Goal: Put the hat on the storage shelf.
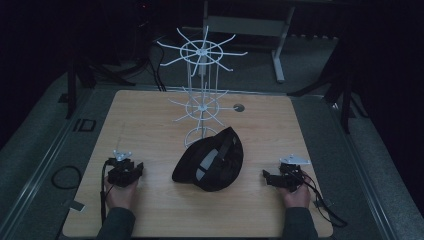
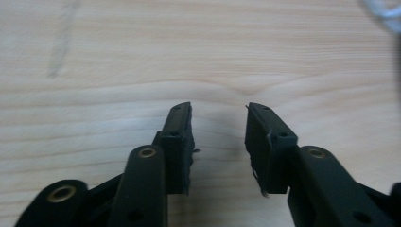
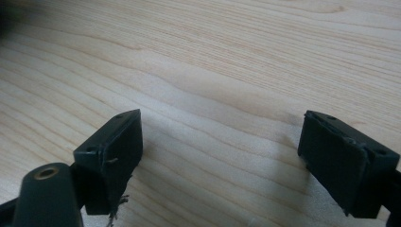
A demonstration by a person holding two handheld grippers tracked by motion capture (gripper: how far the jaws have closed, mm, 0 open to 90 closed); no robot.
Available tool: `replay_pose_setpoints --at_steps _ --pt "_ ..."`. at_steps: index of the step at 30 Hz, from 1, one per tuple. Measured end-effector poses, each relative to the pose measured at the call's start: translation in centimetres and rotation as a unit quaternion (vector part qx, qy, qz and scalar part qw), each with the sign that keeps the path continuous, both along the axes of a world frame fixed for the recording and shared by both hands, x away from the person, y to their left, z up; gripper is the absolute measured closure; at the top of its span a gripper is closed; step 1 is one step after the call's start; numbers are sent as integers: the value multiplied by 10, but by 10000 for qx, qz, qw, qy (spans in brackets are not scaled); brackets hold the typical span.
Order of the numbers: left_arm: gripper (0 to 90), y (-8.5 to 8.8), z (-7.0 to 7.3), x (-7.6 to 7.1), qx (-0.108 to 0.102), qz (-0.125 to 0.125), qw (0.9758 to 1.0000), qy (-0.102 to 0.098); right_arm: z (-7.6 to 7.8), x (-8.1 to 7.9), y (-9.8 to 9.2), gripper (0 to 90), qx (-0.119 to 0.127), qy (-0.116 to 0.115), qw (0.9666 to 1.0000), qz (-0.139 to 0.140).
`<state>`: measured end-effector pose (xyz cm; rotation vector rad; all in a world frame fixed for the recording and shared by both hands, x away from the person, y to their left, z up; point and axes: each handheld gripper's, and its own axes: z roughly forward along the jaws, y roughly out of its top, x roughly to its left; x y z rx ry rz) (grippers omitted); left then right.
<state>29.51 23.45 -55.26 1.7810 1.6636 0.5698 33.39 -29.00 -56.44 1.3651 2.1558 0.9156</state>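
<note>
Cap (image 1: 210, 162) between both open, empty tools, left tool (image 1: 124, 172), right tool (image 1: 282, 179), wire rack (image 1: 202, 85) just behind cap.

Dark high view: black cap (image 1: 210, 161) hides the white rack's (image 1: 202, 95) base, cap detail too dim to read. Left gripper view: pale blurred object (image 2: 385, 10) cut off at top right corner, cannot identify. Right gripper view: the right gripper's (image 3: 220, 142) right-hand pad clipped by the frame edge.
</note>
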Motion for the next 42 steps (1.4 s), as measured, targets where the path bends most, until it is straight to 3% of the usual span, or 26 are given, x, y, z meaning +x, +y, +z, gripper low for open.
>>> replay_pose_setpoints --at_steps 1,2,5,7,8,9,10,14,24,26,27,28,29,30,35,42 --pt "637 0 0 0 0 0 10000 0 0 0 0 144 0 0 10000 0" --pt "641 -4 10 -3 -116 -335 9993 -77 0 0 0 144 -2 -1 10000 2" --pt "648 -10 23 -6 -248 -769 9966 -177 0 0 0 144 -4 -1 10000 3" --pt "652 -12 27 -7 -278 -879 9955 -212 0 0 0 144 3 -1 10000 -1" --pt "653 -18 38 -10 -330 -1215 9916 -281 0 0 0 144 -4 -2 10000 2" --pt "654 -18 38 -10 -330 -1215 9916 -281 0 0 0 144 -4 -2 10000 2" --pt "657 -23 47 -11 -372 -1462 9879 -354 0 0 0 144 -1 0 10000 -1" --pt "657 -33 63 -17 -414 -1870 9801 -520 0 0 0 144 -3 -3 10000 3" --pt "636 -66 95 -34 -418 -2717 9580 -819 0 -1 0 144 -1 -5 10000 4" --pt "631 -73 101 -36 -423 -2868 9534 -836 0 -2 0 144 3 -3 10000 2" --pt "629 -73 101 -36 -423 -2868 9534 -836 0 -2 0 144 2 -2 10000 5" --pt "628 -80 107 -38 -455 -3017 9484 -864 0 -2 0 144 0 -1 10000 5" --pt "627 -80 107 -38 -455 -3017 9484 -864 0 -2 0 144 0 -1 10000 5" --pt "624 -87 113 -41 -460 -3149 9438 -896 0 -2 0 144 -1 -4 10000 13" --pt "612 -106 123 -45 -521 -3502 9308 -906 0 -2 0 144 -3 -7 10000 15" --pt "594 -127 124 -45 -606 -3840 9177 -820 0 -2 0 144 -3 -6 10000 18"
